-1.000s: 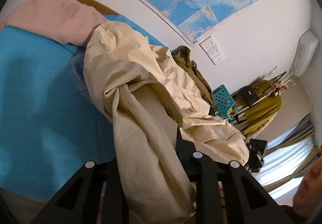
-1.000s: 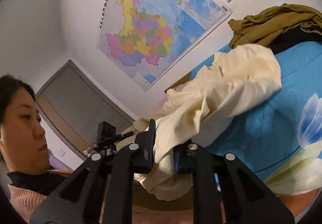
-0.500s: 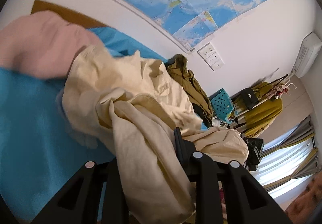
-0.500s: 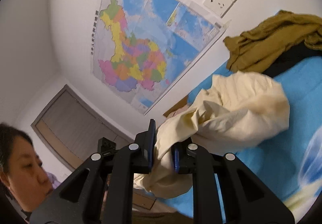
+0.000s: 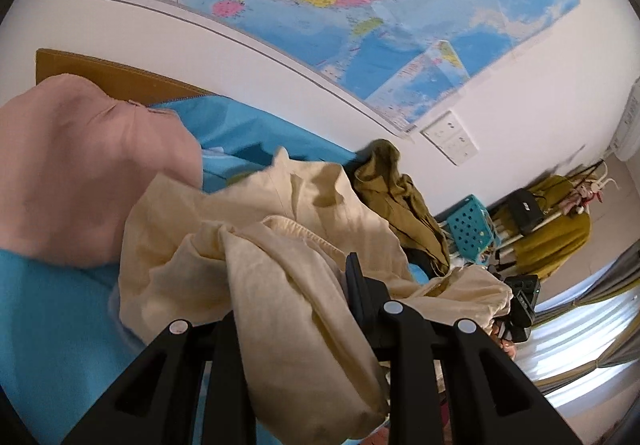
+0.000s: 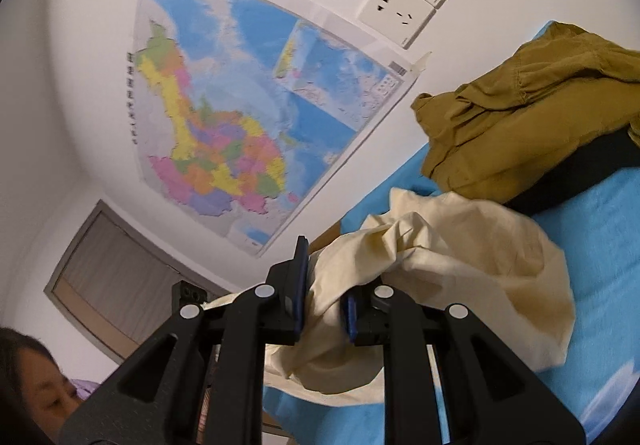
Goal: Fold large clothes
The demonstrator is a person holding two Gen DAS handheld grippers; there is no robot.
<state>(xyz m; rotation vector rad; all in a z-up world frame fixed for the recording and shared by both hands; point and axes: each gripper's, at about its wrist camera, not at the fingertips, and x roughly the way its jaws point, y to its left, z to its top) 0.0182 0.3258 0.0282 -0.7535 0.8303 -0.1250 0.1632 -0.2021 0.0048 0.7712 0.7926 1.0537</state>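
While both claws stay clamped on the cream garment [image 5: 280, 285], left claw [image 5: 292, 309] and right claw [image 6: 324, 305] have bunched it toward the bed's [image 5: 48, 325] head edge; fold underway.

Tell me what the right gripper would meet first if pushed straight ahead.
Probably the crumpled cream cotton garment that the right gripper is already clamping; past that, likely the white wall, though depth is unclear.
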